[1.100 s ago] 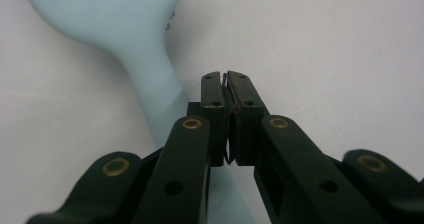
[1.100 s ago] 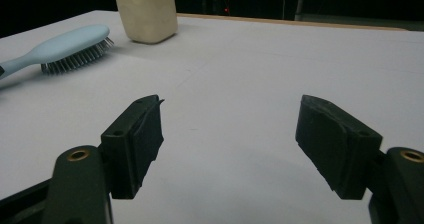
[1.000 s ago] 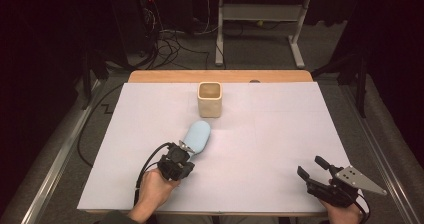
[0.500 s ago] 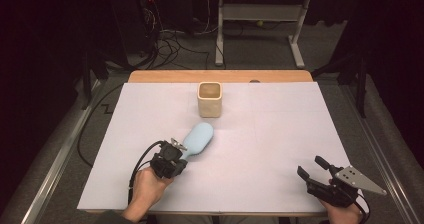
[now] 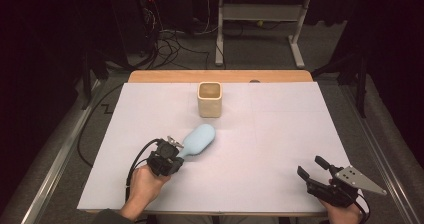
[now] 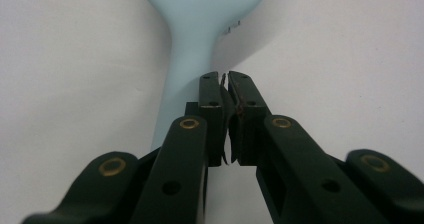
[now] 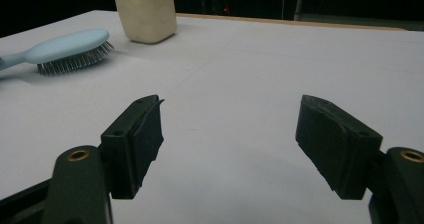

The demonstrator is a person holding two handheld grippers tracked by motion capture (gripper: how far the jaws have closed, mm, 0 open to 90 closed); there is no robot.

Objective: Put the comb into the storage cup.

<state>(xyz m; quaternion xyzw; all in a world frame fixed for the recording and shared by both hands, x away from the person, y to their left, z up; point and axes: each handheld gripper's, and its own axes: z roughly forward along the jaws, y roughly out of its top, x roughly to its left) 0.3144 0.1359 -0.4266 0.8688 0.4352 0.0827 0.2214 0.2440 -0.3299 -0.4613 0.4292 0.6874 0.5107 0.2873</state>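
A light blue hairbrush [image 5: 200, 139] lies bristles down on the white sheet, its head pointing up and right toward a cream square cup [image 5: 209, 100]. My left gripper [image 5: 175, 146] sits over the handle end. In the left gripper view the brush [image 6: 195, 34] runs under the left jaw, not between the jaws. The left gripper [image 6: 224, 76] is shut; its jaws have just been opening by a hair-thin slit, with nothing between them. My right gripper [image 5: 310, 166] rests open at the front right with nothing in it. The right gripper [image 7: 230, 129] faces the brush [image 7: 70, 46] and the cup [image 7: 145, 11].
The white sheet [image 5: 280, 134] covers the table, with a strip of bare wood [image 5: 150, 76] at the far edge. Beyond it are floor cables [image 5: 175, 44] and a white frame leg [image 5: 218, 39]. A metal rail [image 5: 60, 159] runs along the left side.
My left hand has shifted a little to the left, and the brush now lies tilted slightly more to the right. The right gripper has not moved.
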